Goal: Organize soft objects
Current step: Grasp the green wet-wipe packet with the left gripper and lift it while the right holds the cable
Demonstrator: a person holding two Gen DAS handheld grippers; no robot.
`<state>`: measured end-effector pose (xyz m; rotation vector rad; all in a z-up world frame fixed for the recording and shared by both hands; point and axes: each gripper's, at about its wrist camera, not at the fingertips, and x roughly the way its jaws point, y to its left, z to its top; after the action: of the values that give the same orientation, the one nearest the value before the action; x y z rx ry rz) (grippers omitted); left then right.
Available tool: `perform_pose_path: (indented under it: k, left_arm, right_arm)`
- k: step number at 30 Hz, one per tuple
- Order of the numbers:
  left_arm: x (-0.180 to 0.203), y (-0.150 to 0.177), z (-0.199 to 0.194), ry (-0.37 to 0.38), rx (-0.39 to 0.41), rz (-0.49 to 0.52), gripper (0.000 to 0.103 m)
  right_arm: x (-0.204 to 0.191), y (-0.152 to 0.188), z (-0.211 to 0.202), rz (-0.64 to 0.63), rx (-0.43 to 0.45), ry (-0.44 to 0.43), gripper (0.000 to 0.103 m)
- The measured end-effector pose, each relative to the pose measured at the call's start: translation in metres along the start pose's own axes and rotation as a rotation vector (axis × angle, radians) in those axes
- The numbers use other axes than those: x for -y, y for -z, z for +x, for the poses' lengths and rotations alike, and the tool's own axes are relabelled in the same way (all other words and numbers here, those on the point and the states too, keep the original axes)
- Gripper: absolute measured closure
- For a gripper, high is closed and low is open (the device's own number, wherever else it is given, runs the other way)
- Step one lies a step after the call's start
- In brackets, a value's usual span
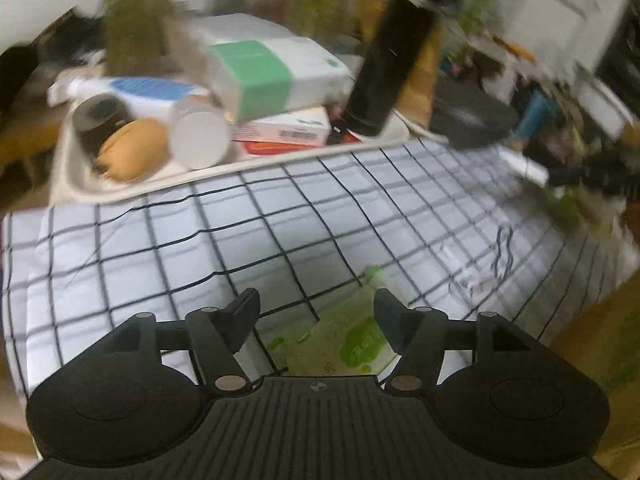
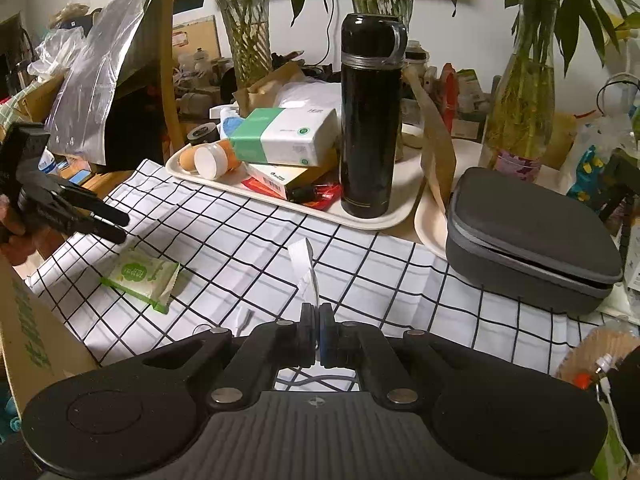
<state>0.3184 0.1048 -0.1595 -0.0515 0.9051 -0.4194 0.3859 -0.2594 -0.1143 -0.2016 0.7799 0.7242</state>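
- The left gripper (image 1: 316, 316) hangs with its jaws apart above the green-and-white wipes packet (image 2: 141, 276), not touching it.
- That packet lies flat on the checked cloth (image 2: 248, 240), near its left edge, just beside a cardboard box (image 2: 28, 340).
- The right gripper (image 2: 319, 334) is clamped on a thin white strip (image 2: 305, 268) that stands up from between its pads.
- Farther back, a cream tray (image 2: 280, 200) carries a black flask (image 2: 370, 120) and a tissue box (image 2: 284, 136).
- A grey case (image 2: 532, 236) sits to the right.
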Motion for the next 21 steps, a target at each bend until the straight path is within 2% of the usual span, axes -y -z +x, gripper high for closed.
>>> perform_pose_path:
  k: [5, 8, 12, 16, 17, 20, 21]
  left_arm:
    - [0.019, 0.01, 0.019, 0.027, -0.082, 0.169, 0.033]
    - [0.027, 0.016, 0.023, 0.055, -0.098, 0.257, 0.031]
    - [0.036, 0.022, 0.03, 0.026, -0.11, 0.365, 0.028]
    - [0.044, 0.023, 0.035, 0.008, -0.104, 0.399, 0.028]
    - [0.043, 0.023, 0.034, 0.009, -0.102, 0.401, 0.03]
    - [0.041, 0.023, 0.03, 0.019, -0.097, 0.417, 0.049]
    - [0.042, 0.023, 0.029, 0.016, -0.103, 0.418, 0.051]
  right_arm:
    - [0.001, 0.002, -0.002, 0.006, -0.007, -0.017, 0.099]
    - [0.002, 0.004, -0.003, 0.007, -0.009, -0.024, 0.099]
    - [0.003, 0.005, -0.007, 0.008, -0.005, -0.024, 0.099]
    - [0.003, 0.006, -0.011, 0.009, 0.001, -0.024, 0.099]
    - [0.003, 0.006, -0.011, 0.009, 0.003, -0.023, 0.099]
    - [0.004, 0.006, -0.015, 0.015, 0.01, -0.021, 0.099]
    - [0.004, 0.006, -0.017, 0.018, 0.011, -0.019, 0.099]
